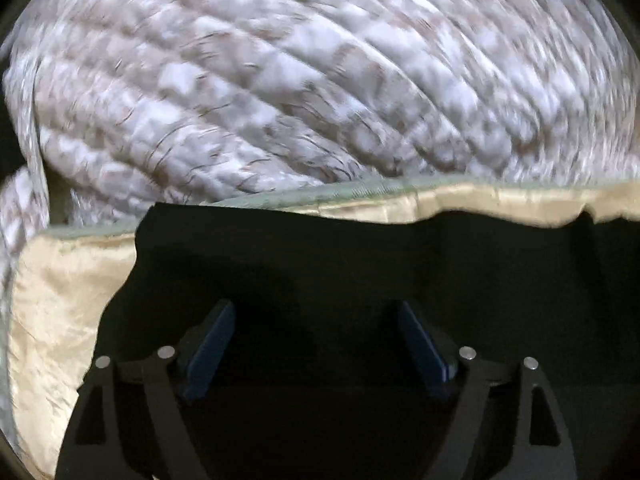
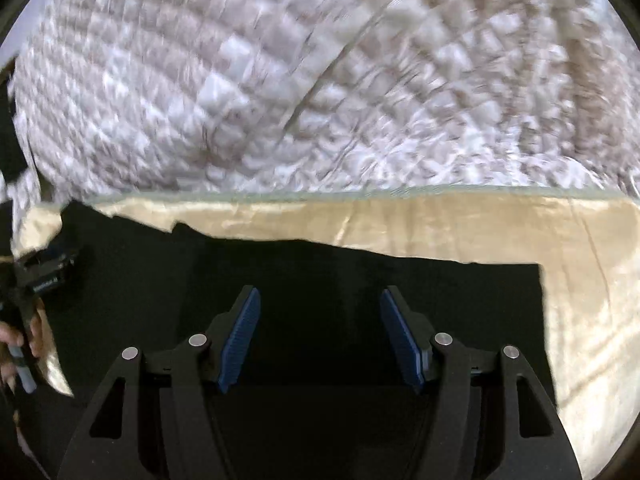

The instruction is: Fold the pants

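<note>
The black pants (image 1: 360,264) lie flat on a cream satin sheet (image 1: 56,304) and fill the lower half of both views (image 2: 360,292). My left gripper (image 1: 316,312) hovers over the dark cloth with its blue-padded jaws wide apart and nothing between them. My right gripper (image 2: 320,300) is likewise open and empty above the pants, near their right edge (image 2: 540,312). The left gripper also shows in the right wrist view at the far left (image 2: 44,276), held by a hand.
A quilted white and beige blanket (image 1: 304,80) is bunched up behind the pants and fills the upper half of both views (image 2: 320,80). The cream sheet (image 2: 580,320) extends to the right of the pants. A grey-green hem (image 1: 360,190) borders the sheet.
</note>
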